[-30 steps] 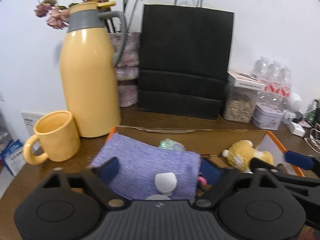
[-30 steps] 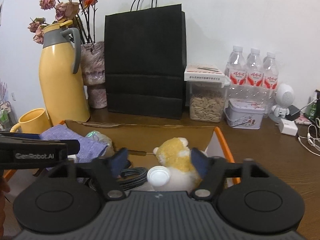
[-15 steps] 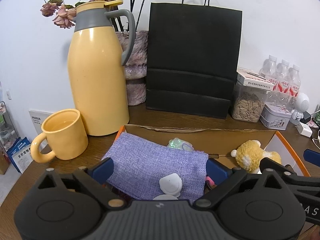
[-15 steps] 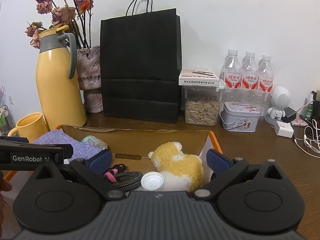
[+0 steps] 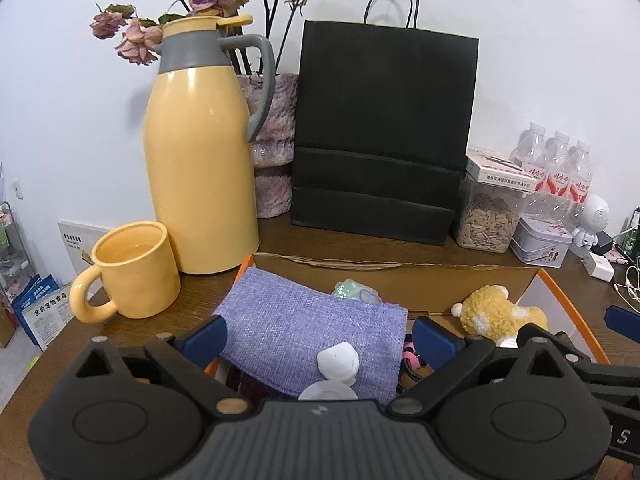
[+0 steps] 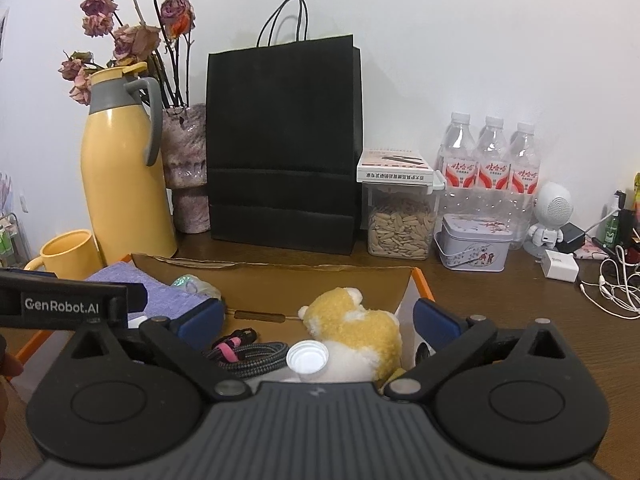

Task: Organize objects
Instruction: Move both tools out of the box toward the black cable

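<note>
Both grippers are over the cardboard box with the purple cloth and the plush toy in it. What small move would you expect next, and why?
Probably lifting the right gripper away from the box. Its jaws have just been opening and now stand wide on either side of the plush toy without pressing it, and the toy lies inside the box. The left gripper is open over the purple cloth too.

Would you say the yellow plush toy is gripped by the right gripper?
No, the right gripper stands open, its pads clear of the plush toy lying in the box.

Left gripper (image 5: pixel 318 334) and right gripper (image 6: pixel 316 322) point toward twelve o'clock, tilted down, jaws just spread wide, gripping nothing
</note>
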A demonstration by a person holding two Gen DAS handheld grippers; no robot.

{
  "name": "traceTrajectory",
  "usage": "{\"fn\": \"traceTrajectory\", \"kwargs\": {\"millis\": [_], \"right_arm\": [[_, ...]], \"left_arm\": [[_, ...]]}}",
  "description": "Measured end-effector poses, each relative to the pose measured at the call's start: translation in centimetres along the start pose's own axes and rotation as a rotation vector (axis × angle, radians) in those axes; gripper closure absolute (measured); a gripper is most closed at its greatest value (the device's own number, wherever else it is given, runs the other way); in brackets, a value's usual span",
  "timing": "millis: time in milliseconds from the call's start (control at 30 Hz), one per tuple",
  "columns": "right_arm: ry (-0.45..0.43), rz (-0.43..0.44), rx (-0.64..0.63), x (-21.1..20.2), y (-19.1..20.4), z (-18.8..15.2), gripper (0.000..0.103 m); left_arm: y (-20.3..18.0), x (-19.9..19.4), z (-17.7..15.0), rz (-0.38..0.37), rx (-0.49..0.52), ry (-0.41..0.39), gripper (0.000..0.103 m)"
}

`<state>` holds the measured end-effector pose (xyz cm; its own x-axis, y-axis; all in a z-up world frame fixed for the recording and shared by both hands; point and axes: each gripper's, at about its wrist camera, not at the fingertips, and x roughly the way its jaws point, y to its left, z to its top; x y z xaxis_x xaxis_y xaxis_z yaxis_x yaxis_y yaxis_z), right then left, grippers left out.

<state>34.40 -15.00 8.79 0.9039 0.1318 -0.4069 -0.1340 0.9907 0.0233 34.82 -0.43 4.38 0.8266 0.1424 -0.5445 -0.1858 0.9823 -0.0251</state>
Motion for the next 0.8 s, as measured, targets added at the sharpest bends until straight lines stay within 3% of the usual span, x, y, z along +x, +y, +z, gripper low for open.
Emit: {"fn": "traceTrajectory", "kwargs": {"millis": [800], "right_arm": [[0.007, -0.006, -0.003, -9.4, -0.1, -4.7, 0.000]], "left_arm": [[1.8, -8.3, -6.2, -0.042, 0.006, 0.011, 0.000]]}}
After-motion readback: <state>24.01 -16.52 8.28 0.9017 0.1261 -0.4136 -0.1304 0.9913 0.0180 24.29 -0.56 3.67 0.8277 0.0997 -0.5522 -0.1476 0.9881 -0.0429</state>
